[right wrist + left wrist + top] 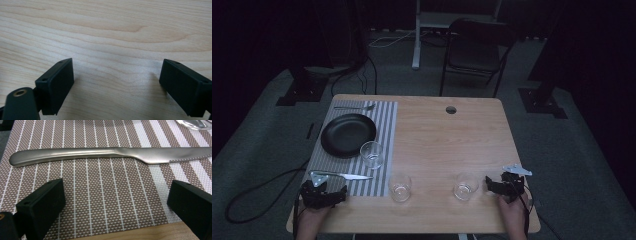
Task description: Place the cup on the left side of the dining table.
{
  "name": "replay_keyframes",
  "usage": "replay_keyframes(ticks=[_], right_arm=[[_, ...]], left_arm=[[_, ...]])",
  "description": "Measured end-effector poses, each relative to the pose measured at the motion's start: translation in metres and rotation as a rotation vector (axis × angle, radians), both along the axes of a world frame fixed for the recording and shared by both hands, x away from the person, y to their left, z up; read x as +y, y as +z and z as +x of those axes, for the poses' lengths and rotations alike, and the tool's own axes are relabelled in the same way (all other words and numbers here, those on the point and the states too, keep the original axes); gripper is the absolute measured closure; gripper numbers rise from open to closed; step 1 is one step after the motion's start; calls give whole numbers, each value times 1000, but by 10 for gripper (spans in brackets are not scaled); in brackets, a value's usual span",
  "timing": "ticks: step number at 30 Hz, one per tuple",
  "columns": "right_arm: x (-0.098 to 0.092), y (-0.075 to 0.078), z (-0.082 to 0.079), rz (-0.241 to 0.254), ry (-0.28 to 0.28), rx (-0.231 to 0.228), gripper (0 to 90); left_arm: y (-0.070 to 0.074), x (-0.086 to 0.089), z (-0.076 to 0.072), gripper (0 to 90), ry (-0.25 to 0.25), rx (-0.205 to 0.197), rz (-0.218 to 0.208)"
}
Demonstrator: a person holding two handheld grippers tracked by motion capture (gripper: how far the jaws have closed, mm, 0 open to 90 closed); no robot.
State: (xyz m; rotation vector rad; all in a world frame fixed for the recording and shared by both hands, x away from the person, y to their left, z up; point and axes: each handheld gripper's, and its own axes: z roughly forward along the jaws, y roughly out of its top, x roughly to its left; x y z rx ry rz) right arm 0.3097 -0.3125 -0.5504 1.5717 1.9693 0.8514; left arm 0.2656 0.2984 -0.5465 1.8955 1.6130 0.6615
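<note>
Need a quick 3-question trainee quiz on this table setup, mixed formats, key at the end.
1. True or false: the knife lies on the striped placemat.
2. How many clear glasses are on the table?
3. The left hand-held gripper is: A) shut on the knife B) open, short of the knife C) holding a glass.

Key: 1 true; 2 three; 3 B.

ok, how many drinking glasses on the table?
3. One glass on the striped placemat beside the black plate; one just off the mat's near corner; one by the right gripper.
</note>
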Motion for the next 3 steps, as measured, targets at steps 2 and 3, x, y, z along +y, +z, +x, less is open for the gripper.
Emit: replay_keyframes(ticks=[2, 3], right_arm=[[0, 0, 0, 0, 0, 0, 119], [0, 0, 0, 0, 0, 0, 119]], left_arm=[[0, 0, 0, 21, 0, 0, 0], [0, 0, 0, 22, 0, 0, 0]])
